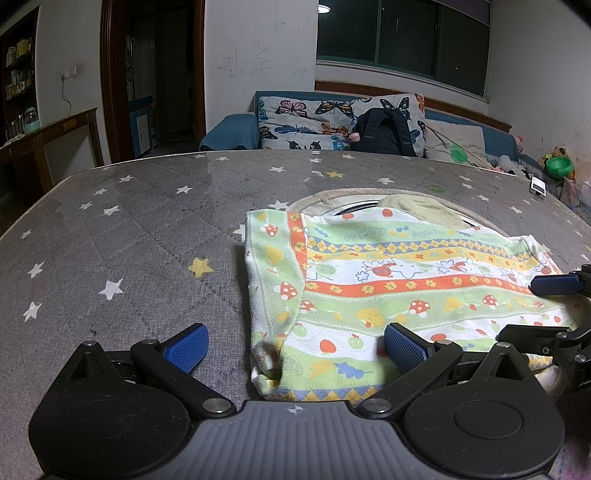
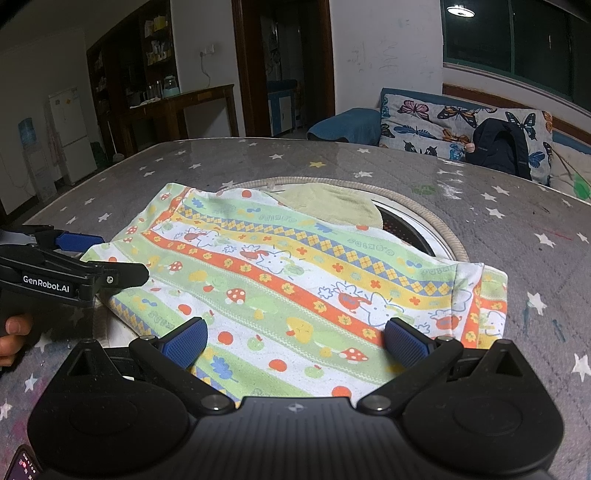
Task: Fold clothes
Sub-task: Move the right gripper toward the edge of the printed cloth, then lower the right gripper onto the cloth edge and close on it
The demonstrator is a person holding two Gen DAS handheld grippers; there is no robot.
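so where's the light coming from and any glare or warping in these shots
Left wrist view: ceiling lamp reflected in the dark window, soft sheen on the table, edges bowed by the fisheye. Right wrist view: the lamp again, corners vignetted, patterned garment evenly lit and sharp.

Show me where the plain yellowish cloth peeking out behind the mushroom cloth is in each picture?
Left wrist view: the yellowish cloth sits upper right of centre, behind the mushroom cloth, over the round metal basin.
Right wrist view: the yellowish cloth sits just above centre, again behind the mushroom cloth.
Shared landmark: the butterfly cushion on the sofa.
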